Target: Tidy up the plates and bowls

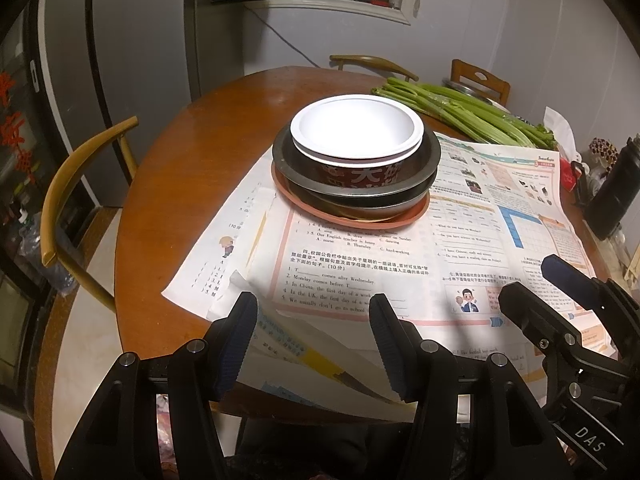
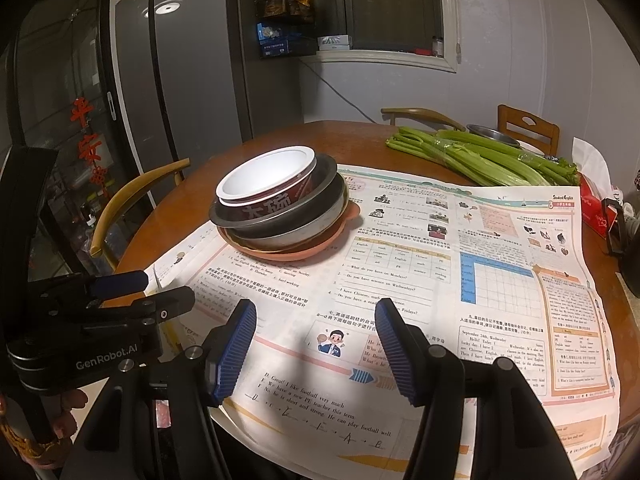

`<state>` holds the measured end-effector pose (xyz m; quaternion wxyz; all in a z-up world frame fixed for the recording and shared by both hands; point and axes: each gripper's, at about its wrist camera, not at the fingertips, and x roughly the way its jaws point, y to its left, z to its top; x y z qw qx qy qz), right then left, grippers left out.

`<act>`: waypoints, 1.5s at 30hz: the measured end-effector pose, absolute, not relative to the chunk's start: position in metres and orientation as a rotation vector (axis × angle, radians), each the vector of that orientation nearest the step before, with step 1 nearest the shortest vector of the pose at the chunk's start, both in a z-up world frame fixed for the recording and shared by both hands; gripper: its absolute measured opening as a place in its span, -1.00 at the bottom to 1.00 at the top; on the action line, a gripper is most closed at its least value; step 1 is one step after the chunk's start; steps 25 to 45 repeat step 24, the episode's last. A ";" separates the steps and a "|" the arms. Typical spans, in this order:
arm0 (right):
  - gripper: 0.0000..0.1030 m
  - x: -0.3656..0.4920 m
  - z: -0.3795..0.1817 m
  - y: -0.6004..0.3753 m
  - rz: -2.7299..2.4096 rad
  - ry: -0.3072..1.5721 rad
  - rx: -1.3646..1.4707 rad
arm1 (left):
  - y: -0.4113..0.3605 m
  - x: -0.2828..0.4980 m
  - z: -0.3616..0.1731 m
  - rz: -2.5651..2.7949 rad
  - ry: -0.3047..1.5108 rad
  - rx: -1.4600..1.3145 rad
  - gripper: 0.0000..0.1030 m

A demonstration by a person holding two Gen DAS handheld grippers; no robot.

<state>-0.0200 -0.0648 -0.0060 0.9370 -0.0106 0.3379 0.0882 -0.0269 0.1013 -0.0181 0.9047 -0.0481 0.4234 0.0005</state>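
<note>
Your left claw [image 1: 314, 320] and right claw [image 2: 316, 326] both hang apart and empty over the worksheets [image 2: 400, 280]. The stack [image 1: 356, 168], white bowl [image 1: 356, 128] on metal bowls [image 1: 424, 168] on an orange plate [image 1: 416, 210], sits mid-bench [image 1: 192, 152], celery [image 1: 472, 114] far right.

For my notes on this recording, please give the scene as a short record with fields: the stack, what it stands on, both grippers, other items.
stack: white-lined red bowl in metal bowls, on orange plate
support: printed papers on round wooden table
left gripper: open, empty
right gripper: open, empty
other items: celery, chair
</note>
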 end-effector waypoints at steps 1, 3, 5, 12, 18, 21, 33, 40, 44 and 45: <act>0.19 -0.020 -0.006 -0.065 0.179 0.690 -0.021 | 0.101 -0.027 -0.018 0.001 0.875 -0.098 0.16; 0.19 -0.019 -0.005 -0.066 0.178 0.691 -0.019 | 0.100 -0.026 -0.018 -0.002 0.876 -0.097 0.16; 0.19 -0.018 -0.005 -0.067 0.176 0.693 -0.018 | 0.100 -0.025 -0.018 -0.002 0.877 -0.095 0.16; 0.19 -0.014 -0.004 -0.069 0.165 0.694 -0.019 | 0.100 -0.021 -0.019 0.000 0.884 -0.089 0.16; 0.19 -0.009 -0.003 -0.071 0.161 0.700 -0.010 | 0.102 -0.015 -0.019 0.005 0.886 -0.091 0.16; 0.19 -0.006 -0.003 -0.074 0.158 0.699 -0.006 | 0.103 -0.011 -0.016 0.007 0.876 -0.090 0.16; 0.19 -0.002 0.000 -0.080 0.155 0.697 0.005 | 0.109 -0.001 -0.010 0.016 0.870 -0.090 0.16; 0.19 -0.002 0.000 -0.080 0.155 0.697 0.005 | 0.109 -0.001 -0.010 0.016 0.870 -0.090 0.16; 0.19 -0.002 0.000 -0.080 0.155 0.697 0.005 | 0.109 -0.001 -0.010 0.016 0.870 -0.090 0.16; 0.19 -0.002 0.000 -0.080 0.155 0.697 0.005 | 0.109 -0.001 -0.010 0.016 0.870 -0.090 0.16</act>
